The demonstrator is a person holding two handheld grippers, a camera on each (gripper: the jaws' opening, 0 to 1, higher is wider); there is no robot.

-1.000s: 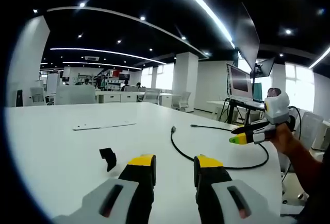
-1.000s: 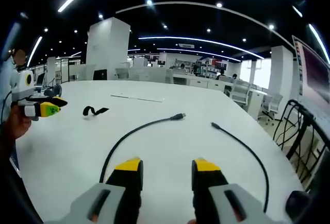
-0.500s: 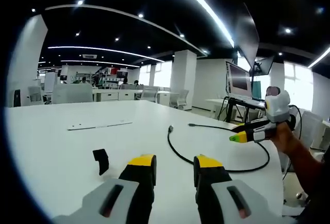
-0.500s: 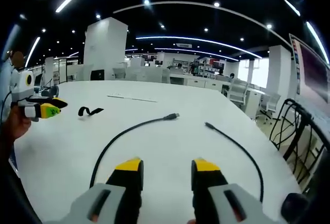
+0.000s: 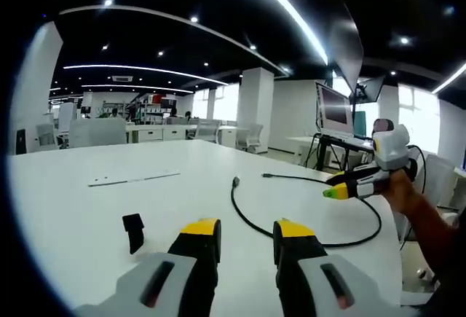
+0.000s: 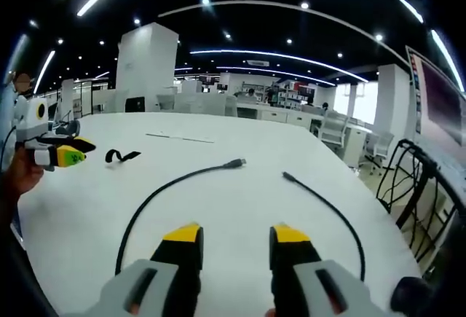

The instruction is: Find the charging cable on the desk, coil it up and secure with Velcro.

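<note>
Both tongs are hovering empty over the white desk [image 5: 65,193], the left gripper [image 5: 247,234] and right gripper [image 6: 236,238] each holding its jaws parted. Just ahead of them the charging cable [image 6: 171,184] is lying uncoiled in a loose arc, both plugs free. Left of the left gripper, the Velcro strap [image 5: 133,231] is sitting untouched, so coiling and fastening both appear to be remaining.

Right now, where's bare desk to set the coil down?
Free: the wide white patch between the cable and the Velcro strap, and the stretch beyond the cable's two plugs up to the thin flat strip. Crowded: inside the cable's loop, near the right claw.
</note>
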